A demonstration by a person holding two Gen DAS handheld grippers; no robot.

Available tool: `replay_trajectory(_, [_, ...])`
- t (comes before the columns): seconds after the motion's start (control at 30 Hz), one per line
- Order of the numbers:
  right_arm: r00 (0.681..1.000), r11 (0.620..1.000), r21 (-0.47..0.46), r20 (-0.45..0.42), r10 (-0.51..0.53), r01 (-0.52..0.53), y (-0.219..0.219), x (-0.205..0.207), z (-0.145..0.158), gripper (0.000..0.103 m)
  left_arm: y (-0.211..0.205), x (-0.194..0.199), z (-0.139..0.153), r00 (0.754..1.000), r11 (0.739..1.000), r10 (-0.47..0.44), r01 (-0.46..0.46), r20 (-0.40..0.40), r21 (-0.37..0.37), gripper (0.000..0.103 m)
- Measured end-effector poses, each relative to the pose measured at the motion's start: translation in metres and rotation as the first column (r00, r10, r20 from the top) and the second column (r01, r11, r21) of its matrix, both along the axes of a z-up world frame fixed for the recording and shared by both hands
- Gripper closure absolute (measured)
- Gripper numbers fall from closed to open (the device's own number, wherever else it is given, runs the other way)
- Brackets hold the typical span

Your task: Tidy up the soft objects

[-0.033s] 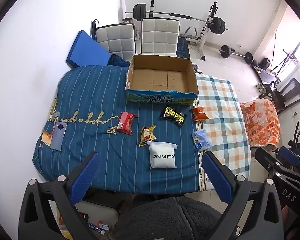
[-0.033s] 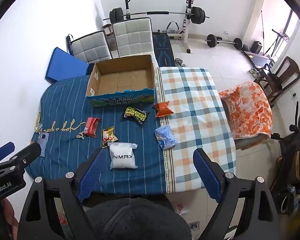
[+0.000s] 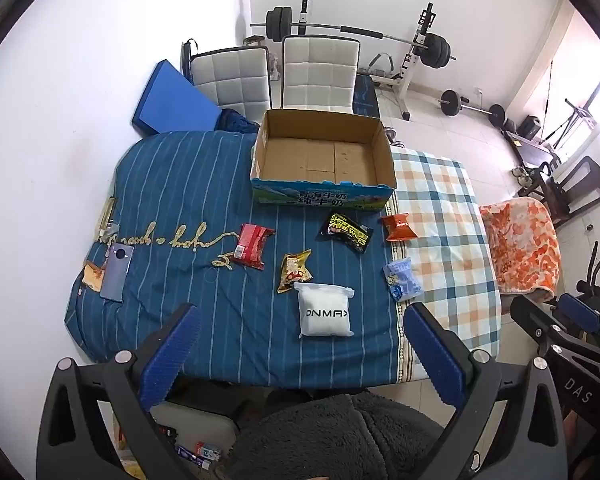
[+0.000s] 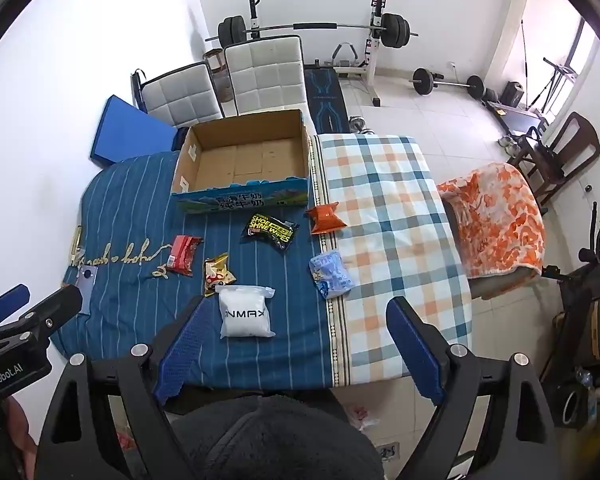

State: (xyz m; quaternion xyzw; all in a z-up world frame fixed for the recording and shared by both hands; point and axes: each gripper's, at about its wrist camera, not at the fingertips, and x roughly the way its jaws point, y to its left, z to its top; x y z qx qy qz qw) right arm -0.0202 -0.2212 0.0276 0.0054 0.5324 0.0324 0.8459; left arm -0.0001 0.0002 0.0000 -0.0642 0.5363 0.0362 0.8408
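An empty cardboard box [image 3: 324, 160] [image 4: 244, 160] stands at the far side of the cloth-covered table. Before it lie soft packets: a red one [image 3: 252, 246] [image 4: 182, 254], a gold one [image 3: 295, 270] [image 4: 217, 272], a black wipes pack [image 3: 346, 232] [image 4: 271, 230], an orange one [image 3: 398, 227] [image 4: 325, 218], a light blue one [image 3: 402, 284] [image 4: 332, 274] and a white pouch [image 3: 326, 314] [image 4: 245, 312]. My left gripper [image 3: 300, 352] and right gripper [image 4: 296, 348] are both open and empty, held high over the table's near edge.
A phone [image 3: 118, 272] and a small wrapper [image 3: 92, 276] lie at the table's left edge. Two white chairs [image 3: 276, 76] and a blue mat [image 3: 172, 100] stand behind the table. Weight equipment fills the back; an orange-covered seat [image 3: 520, 248] stands to the right.
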Motion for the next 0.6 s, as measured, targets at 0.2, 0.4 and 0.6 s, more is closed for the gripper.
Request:
replay_trajectory(0.2, [1.000,1.000,-0.002,-0.003,0.007,-0.007,0.003,-0.001,-0.001,0.012,-0.004,0.002,0.003,1.000,1.000,-0.008,0.008,-0.002,0.004,0.000])
replay_trajectory(0.4, [1.000,1.000,0.001,0.002,-0.008,0.008,-0.007,-0.003,0.004,0.012,-0.008,0.002,0.000,1.000,1.000,-0.006,0.006,-0.003,0.011,0.000])
replay_trajectory(0.6, [1.000,1.000,0.010,0.000,-0.011,0.011,-0.016,-0.005,-0.001,0.012,-0.010,0.002,0.002,1.000,1.000,-0.002,0.002,0.000,0.011,0.000])
